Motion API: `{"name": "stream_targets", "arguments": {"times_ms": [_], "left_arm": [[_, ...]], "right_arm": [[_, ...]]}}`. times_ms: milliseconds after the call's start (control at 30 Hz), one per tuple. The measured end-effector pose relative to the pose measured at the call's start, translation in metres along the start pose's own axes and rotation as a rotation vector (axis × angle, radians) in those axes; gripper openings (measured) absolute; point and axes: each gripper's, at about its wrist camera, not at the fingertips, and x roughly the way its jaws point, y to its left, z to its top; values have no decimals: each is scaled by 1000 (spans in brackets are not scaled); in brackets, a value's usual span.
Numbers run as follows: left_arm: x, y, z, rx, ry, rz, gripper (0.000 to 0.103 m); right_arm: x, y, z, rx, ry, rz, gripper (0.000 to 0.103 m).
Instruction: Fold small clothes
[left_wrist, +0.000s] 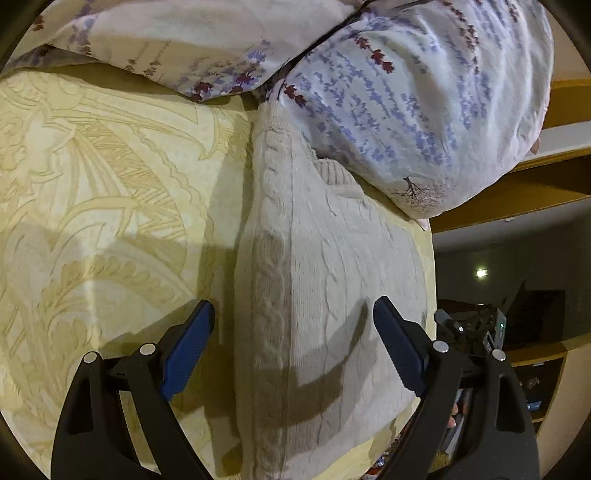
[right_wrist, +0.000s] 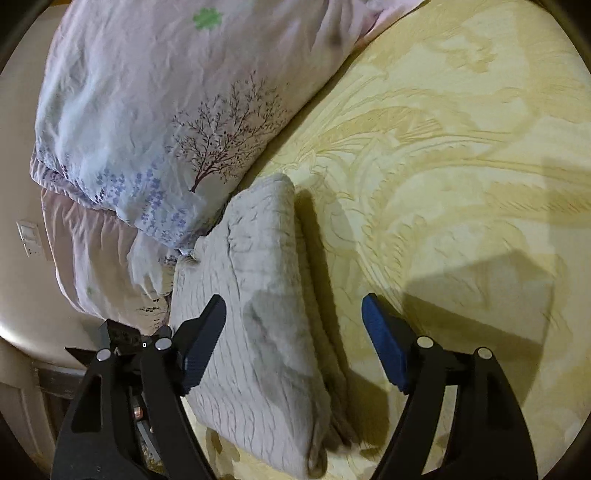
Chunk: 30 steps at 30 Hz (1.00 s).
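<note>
A cream cable-knit sweater (left_wrist: 325, 295) lies folded into a long rectangle on the yellow patterned bedspread (left_wrist: 103, 192). My left gripper (left_wrist: 293, 328) is open and empty, held above the sweater's near half. In the right wrist view the same folded sweater (right_wrist: 255, 325) lies on the bedspread (right_wrist: 461, 177), with its far end against the quilt. My right gripper (right_wrist: 293, 325) is open and empty, held above the sweater, its jaws standing wide on either side of the sweater's right edge.
A bunched white quilt with purple flowers and tree prints (left_wrist: 406, 103) lies along the far side of the sweater and overlaps its far end; it also shows in the right wrist view (right_wrist: 147, 110). The bed's edge (left_wrist: 424, 295) is at the right, with wooden shelves (left_wrist: 535, 192) beyond.
</note>
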Motion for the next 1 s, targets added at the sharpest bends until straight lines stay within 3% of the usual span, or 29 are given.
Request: {"name": "stream_targets", "arguments": {"times_ms": [200,367,467,533,633,800,1000], "left_arm": [[10,-6,5,34,19,-36,83],[13,-7,5,32,13,-50,76],[12,-2,3,9,5,-63,66],[10,-2,2,12,-3,-66,59],[9,-4,0,22,-14,-77,49],[-7,-3,1,10,-14,-137,41],[-57,15,-4,11,-68,-183,41]], "right_arm": [[19,11,7,-54,79,47,76],[31,24,1,-109,136,84,69],[37,27,-5,-125,134,97,62],[39,24,-7,-117,140,99,43],[38,22,-12,-88,127,140,35],[29,40,-19,-103,93,196,33],[36,84,-38,-192,107,220,32]]}}
